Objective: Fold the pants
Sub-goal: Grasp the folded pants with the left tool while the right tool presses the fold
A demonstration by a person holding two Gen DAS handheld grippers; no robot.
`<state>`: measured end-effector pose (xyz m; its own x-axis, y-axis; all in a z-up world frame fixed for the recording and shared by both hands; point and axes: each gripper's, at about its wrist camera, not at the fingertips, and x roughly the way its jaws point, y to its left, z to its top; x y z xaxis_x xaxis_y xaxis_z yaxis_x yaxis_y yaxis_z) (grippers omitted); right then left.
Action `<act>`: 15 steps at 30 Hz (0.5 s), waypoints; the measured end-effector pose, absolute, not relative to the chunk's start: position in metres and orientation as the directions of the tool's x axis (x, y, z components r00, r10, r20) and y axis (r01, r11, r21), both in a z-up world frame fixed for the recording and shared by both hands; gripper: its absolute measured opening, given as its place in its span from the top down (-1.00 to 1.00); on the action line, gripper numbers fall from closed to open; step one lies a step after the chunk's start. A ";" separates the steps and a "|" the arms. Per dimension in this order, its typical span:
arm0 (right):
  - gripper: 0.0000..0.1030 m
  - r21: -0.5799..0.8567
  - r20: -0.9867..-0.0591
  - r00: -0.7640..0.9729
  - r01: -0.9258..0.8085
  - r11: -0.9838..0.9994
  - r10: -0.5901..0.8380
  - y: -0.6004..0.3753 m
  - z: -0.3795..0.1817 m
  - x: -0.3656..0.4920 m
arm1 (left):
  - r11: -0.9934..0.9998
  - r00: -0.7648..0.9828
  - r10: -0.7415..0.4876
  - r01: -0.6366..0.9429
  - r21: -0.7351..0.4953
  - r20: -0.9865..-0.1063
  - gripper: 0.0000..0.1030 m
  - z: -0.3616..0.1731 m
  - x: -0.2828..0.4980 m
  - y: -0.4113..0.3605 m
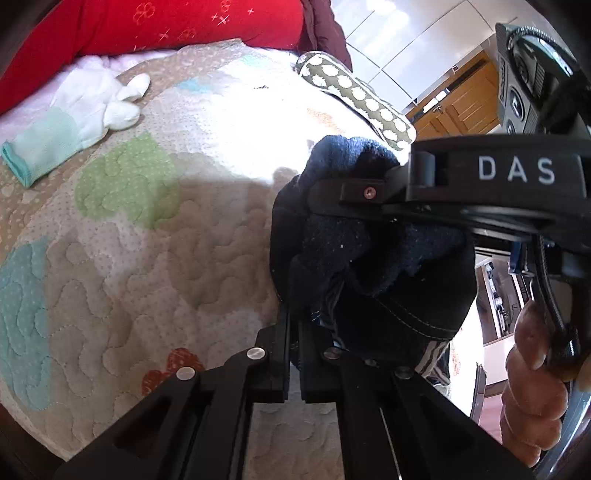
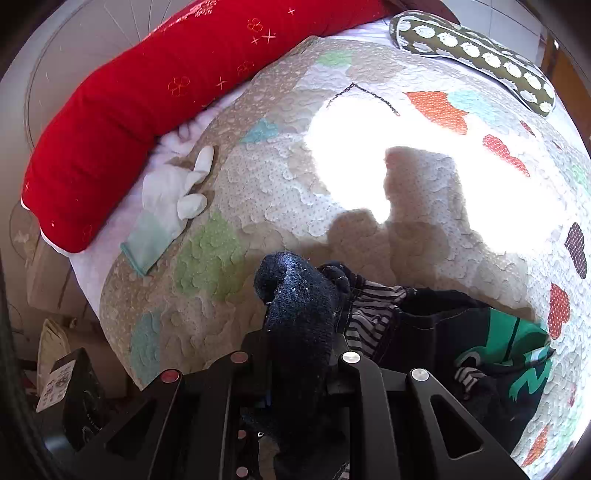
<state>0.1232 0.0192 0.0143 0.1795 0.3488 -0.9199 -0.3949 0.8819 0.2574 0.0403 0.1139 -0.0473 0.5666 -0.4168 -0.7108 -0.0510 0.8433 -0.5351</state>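
The left gripper [image 1: 295,314] is clenched on the dark pants [image 1: 369,266] at the lower middle of the frame. The right gripper [image 2: 299,350] also grasps the pants [image 2: 299,314], low in its view. The pants hang over the quilt [image 1: 129,240]. At the upper left lie a white glove [image 1: 74,118] and a red pillow [image 2: 129,110].

In the right wrist view, the dark pants [image 2: 299,314] buried the right gripper [image 2: 295,354], so its fingertips could not be seen. A sunlit patch washed out the quilt [image 2: 229,177] pattern mid-bed. In the left wrist view, the pants [image 1: 369,258] covered the left gripper [image 1: 295,317] tips; the red bolster [image 1: 155,26] ran off the top edge.
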 end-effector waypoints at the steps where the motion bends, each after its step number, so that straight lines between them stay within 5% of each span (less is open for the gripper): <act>1: 0.66 0.275 -0.910 0.190 -0.387 0.880 0.368 0.011 0.021 0.122 | 0.847 0.572 -0.421 -0.029 -0.531 -0.704 0.95 -0.040 0.039 0.108; 9: 0.65 0.456 -0.802 0.297 -0.257 0.852 0.518 -0.092 0.056 0.108 | 0.838 0.549 -0.506 0.128 -0.531 -0.665 0.94 -0.002 0.037 0.044; 15: 0.60 0.532 -0.781 0.339 -0.080 0.843 0.525 -0.183 0.022 0.101 | 0.810 0.485 -0.564 0.168 -0.562 -0.668 0.90 0.001 0.041 0.019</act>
<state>0.1010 -0.1833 0.0216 0.3388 0.5252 -0.7806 -0.0803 0.8428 0.5322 0.0405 0.0194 0.0011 0.4854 -0.5642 -0.6679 0.1685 0.8099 -0.5618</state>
